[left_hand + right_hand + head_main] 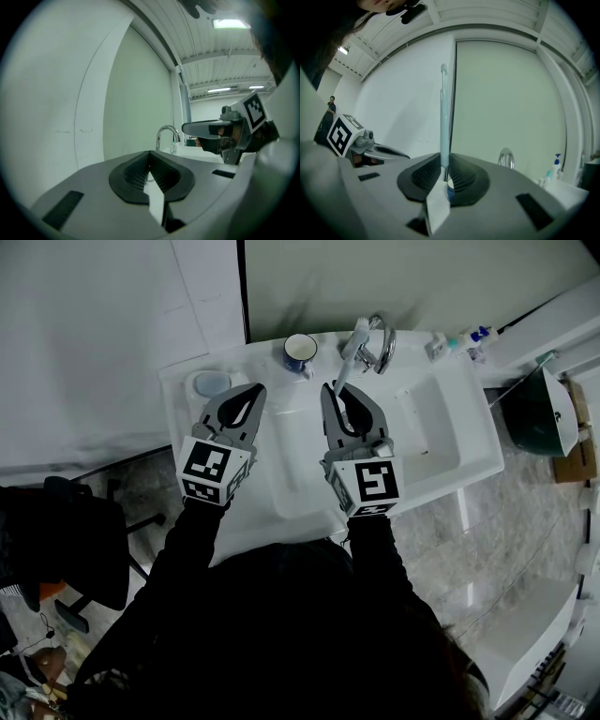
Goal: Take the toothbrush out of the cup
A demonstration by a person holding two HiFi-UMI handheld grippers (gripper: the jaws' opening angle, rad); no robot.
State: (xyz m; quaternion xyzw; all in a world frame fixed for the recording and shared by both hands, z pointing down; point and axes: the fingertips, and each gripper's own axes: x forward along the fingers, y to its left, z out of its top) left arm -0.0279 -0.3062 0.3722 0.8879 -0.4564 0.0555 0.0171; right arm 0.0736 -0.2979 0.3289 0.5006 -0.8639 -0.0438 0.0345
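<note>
Toothbrush lifted clear of the cup
The right gripper pinches the pale blue handle upright over the sink, well apart from the blue cup. The left gripper has its jaws pressed together on nothing. The removal looks done; at most, setting the toothbrush down remains.

The right hand-held gripper has its 2 jaws pressed on a pale blue toothbrush. The toothbrush stands upright before the pale wall, its top end high above the pads. Just below the jaws a small patch of the blue cup shows. The left hand-held gripper lies at left. A faucet and a blue-pumped bottle stand at right.
</note>
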